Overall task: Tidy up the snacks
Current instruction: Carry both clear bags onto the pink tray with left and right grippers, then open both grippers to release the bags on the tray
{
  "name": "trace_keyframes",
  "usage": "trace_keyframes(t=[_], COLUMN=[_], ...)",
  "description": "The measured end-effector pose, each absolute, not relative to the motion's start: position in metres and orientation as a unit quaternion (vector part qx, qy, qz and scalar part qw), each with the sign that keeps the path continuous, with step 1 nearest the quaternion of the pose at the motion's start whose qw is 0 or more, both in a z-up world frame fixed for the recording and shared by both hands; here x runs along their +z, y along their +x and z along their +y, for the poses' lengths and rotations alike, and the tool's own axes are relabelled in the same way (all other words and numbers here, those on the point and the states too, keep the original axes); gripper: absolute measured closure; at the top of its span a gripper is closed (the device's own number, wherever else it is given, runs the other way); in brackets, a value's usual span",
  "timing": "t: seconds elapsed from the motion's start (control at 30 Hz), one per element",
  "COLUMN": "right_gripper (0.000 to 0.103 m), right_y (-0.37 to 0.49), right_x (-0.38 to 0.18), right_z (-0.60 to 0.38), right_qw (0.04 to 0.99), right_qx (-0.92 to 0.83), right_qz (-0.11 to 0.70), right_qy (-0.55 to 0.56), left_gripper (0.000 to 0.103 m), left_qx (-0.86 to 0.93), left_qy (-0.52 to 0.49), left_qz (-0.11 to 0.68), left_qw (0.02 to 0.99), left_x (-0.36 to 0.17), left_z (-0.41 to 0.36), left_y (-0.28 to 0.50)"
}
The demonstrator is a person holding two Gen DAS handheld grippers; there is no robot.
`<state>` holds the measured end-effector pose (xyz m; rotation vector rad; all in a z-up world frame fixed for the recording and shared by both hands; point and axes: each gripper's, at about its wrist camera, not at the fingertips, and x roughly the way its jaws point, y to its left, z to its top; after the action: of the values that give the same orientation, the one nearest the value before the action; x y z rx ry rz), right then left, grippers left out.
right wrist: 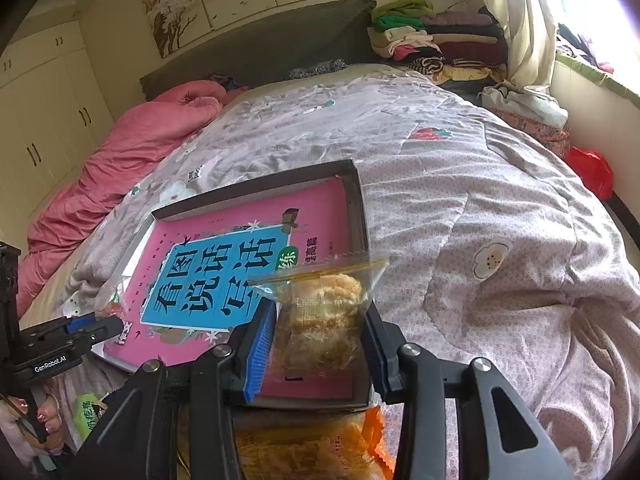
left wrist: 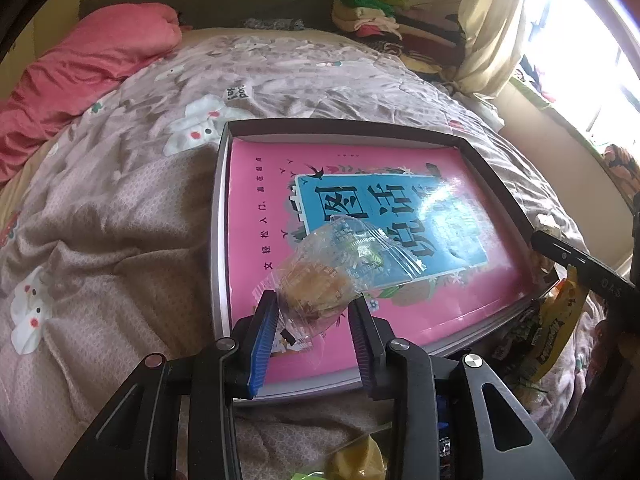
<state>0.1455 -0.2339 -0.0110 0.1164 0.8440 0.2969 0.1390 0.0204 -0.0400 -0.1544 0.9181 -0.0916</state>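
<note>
My left gripper (left wrist: 314, 300) is shut on a clear-wrapped pastry (left wrist: 320, 276), held just above the near left part of a pink book (left wrist: 432, 296). The book lies inside a shallow grey box (left wrist: 221, 208) on the bed. My right gripper (right wrist: 320, 310) is shut on a clear-wrapped fluffy cake (right wrist: 324, 312), held over the box's near right corner (right wrist: 357, 200). In the right wrist view the left gripper (right wrist: 118, 322) shows at the left edge with its wrapped pastry (right wrist: 112, 304). In the left wrist view a black finger of the right gripper (left wrist: 538, 238) reaches in from the right.
Loose snack packets lie on the quilt near the box: a yellow one (left wrist: 560, 320), an orange one (right wrist: 320, 448) and a green one (right wrist: 86, 412). A pink duvet (left wrist: 80, 80) lies at the far left and folded clothes (right wrist: 420, 36) are stacked by the headboard. A person's hand (right wrist: 44, 424) holds the left gripper's handle.
</note>
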Motion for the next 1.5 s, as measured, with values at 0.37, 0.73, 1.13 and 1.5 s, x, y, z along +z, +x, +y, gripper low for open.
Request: trace_keyframes(t=[0.37, 0.73, 1.13, 1.5], right_gripper=[0.06, 0.06, 0.051, 0.046], right_y=[0.144, 0.139, 0.131, 0.121], right_x=[-0.011, 0.002, 0.01, 0.017], right_z=[-0.238, -0.242, -0.246, -0.247], right_qw=[0.9, 0.91, 0.914, 0.918], right_qx=[0.146, 0.153, 0.165, 0.178], right_qz=[0.405, 0.378, 0.359, 0.341], right_qy=[0.072, 0.08, 0.094, 0.097], left_gripper=[0.064, 0.055, 0.041, 0.029], left_qx=[-0.036, -0.038, -0.045, -0.057], left_qy=[-0.078, -0.082, -0.093, -0.085], left_qz=[0.448, 0.441, 0.422, 0.395], left_qw=[0.89, 0.893, 0.901, 0.913], left_x=[-0.042, -0.039, -0.025, -0.008], left_z=[0.023, 0.024, 0.028, 0.026], left_y=[0.139, 0.137, 0.128, 0.114])
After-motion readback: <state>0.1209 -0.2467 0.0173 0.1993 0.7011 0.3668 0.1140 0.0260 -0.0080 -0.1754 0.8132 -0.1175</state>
